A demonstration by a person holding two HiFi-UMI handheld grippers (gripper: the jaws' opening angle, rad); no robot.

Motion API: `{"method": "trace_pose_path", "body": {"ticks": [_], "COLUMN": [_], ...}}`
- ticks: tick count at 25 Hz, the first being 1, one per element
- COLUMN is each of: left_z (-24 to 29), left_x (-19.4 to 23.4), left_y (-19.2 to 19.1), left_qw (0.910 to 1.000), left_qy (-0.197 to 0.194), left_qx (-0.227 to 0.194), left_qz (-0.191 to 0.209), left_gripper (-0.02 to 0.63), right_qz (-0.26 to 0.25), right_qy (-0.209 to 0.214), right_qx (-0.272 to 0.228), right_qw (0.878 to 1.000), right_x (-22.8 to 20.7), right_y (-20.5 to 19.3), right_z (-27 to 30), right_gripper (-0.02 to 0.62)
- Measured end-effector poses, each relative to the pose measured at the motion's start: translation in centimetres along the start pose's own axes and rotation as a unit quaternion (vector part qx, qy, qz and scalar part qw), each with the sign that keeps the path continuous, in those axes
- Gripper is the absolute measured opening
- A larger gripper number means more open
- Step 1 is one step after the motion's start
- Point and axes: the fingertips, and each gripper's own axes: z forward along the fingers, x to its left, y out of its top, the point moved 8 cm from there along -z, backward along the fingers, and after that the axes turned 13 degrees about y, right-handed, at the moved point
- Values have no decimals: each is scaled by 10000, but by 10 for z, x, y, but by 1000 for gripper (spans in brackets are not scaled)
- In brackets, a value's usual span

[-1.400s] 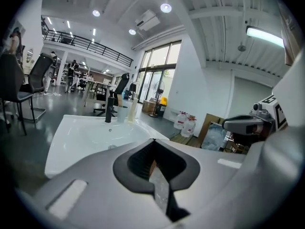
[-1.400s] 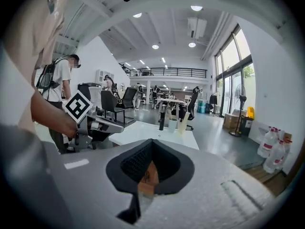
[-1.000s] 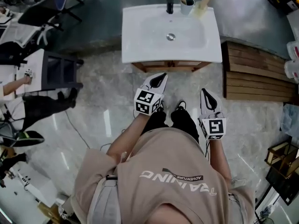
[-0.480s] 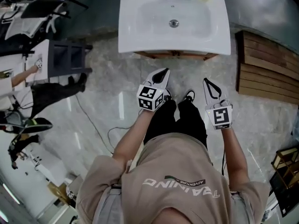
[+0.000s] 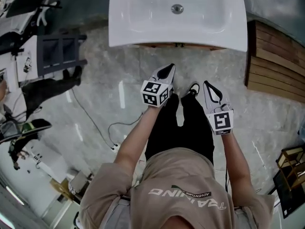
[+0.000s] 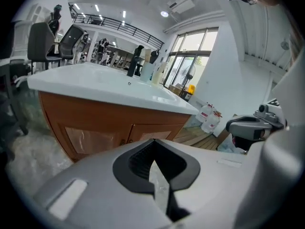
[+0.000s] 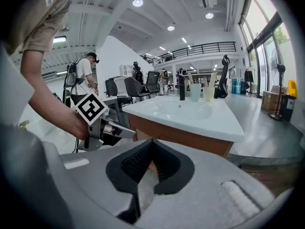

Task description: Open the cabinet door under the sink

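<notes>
- Left gripper: I am holding it low, in front of the person's legs. Its fingers are pressing together tip to tip with nothing between them.
- Right gripper: this one is hanging beside the right leg. Its fingers are likewise closed and carrying nothing.
- Marble floor: a bare stretch is lying between both grippers and the cabinet, with a loose cable trailing off to the left.
- Cabinet door: a brown wooden door with a pale inset panel is standing shut directly under the sink, ahead of both grippers and well apart from them. A second door is meeting it at a centre seam. Small knobs seem to be sitting by that seam, though they are too small to be sure of.
- Handling, as I am judging it: a stiff, fairly light panel, presumably hinged at its outer edge. I am planning to take it at the knob by the seam and pull along its arc. A small smooth knob may slip, and the fingers need opening first.
- Sink: the white basin is overhanging the cabinet and nearly hiding the doors from the head view.
- Faucet and cup: both are standing at the back of the counter.
- Wooden decking: slats are lying to the right of the cabinet.
</notes>
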Motion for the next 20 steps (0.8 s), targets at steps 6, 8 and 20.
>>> {"method": "trace_pose_path", "body": {"ticks": [6, 8, 20], "left_z": [51, 69, 138], "left_x": [16, 27, 83], "left_y": [-36, -46, -114], "left_qw": [9922, 9829, 9220], "left_qy": [-175, -262, -214], "left_qx": [17, -22, -229], "left_qz": [-1237, -1824, -3860], "left_gripper": [15, 15, 15], "right_qz": [-68, -108, 284], "right_qy": [36, 32, 242], "right_qx": [49, 61, 598], "right_qw": [10000, 9999, 9975], "right_x": [-19, -26, -37], "right_y": [-22, -26, -90], "right_z": [27, 36, 74], "right_gripper": [2, 2, 2]}}
